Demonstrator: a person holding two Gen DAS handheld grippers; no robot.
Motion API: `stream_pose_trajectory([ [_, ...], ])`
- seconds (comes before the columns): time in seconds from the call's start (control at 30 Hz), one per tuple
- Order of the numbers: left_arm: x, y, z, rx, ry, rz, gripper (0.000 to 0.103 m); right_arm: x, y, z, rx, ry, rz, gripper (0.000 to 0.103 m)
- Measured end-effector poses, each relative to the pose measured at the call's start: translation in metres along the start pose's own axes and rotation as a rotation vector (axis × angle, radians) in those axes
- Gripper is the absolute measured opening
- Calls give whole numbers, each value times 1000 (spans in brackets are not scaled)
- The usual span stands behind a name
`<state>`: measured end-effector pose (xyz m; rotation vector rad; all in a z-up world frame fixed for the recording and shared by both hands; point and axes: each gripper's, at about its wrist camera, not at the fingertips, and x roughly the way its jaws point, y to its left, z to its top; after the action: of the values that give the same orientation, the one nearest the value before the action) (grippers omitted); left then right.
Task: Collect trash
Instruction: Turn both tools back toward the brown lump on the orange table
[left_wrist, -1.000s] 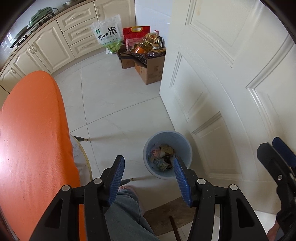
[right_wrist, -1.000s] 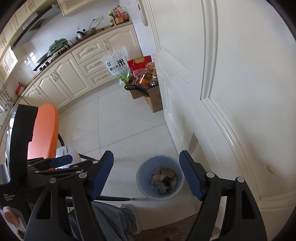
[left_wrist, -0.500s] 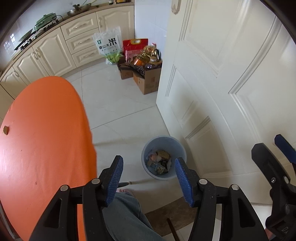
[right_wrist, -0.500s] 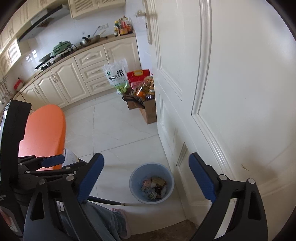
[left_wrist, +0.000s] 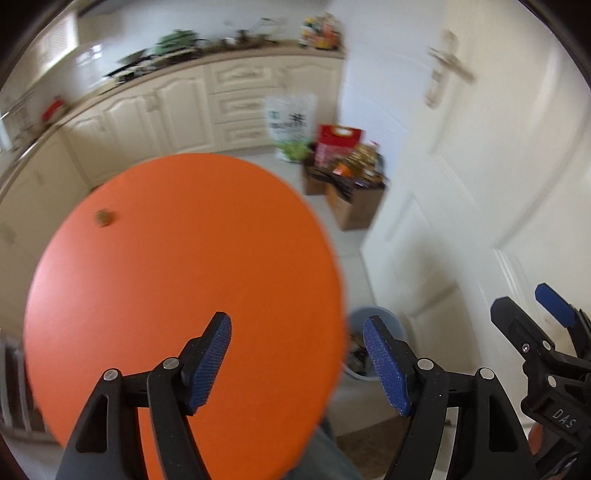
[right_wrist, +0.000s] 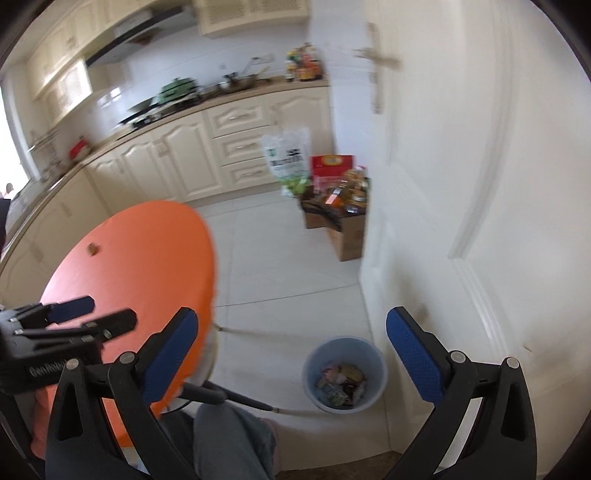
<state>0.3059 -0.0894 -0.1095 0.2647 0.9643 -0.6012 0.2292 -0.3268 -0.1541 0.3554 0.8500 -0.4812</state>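
Left tongs (left_wrist: 297, 354): jaws stand apart and have just been opening; nothing lies between the blue pads, nothing is touched. They hang over the near edge of the orange table (left_wrist: 184, 295).
Right tongs (right_wrist: 291, 354): jaws spread very wide and have just been opening; empty, in contact with nothing. They hang above the floor between the table edge and the white door (right_wrist: 461, 184).
Trash remaining: one small brown scrap (left_wrist: 104, 217) lies on the far left part of the tabletop, well apart from both tongs. No other litter is visible on the table.
Bin: the blue trash bin (right_wrist: 345, 373) stands on the floor just beside the door, already holding a mix of wrappers.
Step in hand (judgement): both tongs are free, so the next pickup would be the scrap.
Risk 1: the scrap is small and low; widely spread jaws may close past it or push it along the smooth top and off the far edge.
Risk 2: both views are blurred, so aim may be poor if the reach is hurried.
Risk 3: the person's leg (right_wrist: 229, 443) and a table leg (right_wrist: 240, 398) lie between table and bin; a scrap released short would land on the floor.
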Motion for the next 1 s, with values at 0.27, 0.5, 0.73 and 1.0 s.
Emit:
stream_pose_trajectory([
  [0.27, -55, 86, -50, -179, -97, 206, 80, 5, 88, 3, -135, -12, 132, 103],
  [0.5, -81, 133, -83, -280, -127, 281, 81, 13, 159, 6, -238, -5, 210, 103],
  [0.73, -65, 150, -70, -355, -118, 324, 81, 36, 223, 16, -317, 15, 238, 103],
  [1.0, -31, 208, -26, -413, -78, 313, 81, 87, 274, 31, -342, 76, 274, 103],
])
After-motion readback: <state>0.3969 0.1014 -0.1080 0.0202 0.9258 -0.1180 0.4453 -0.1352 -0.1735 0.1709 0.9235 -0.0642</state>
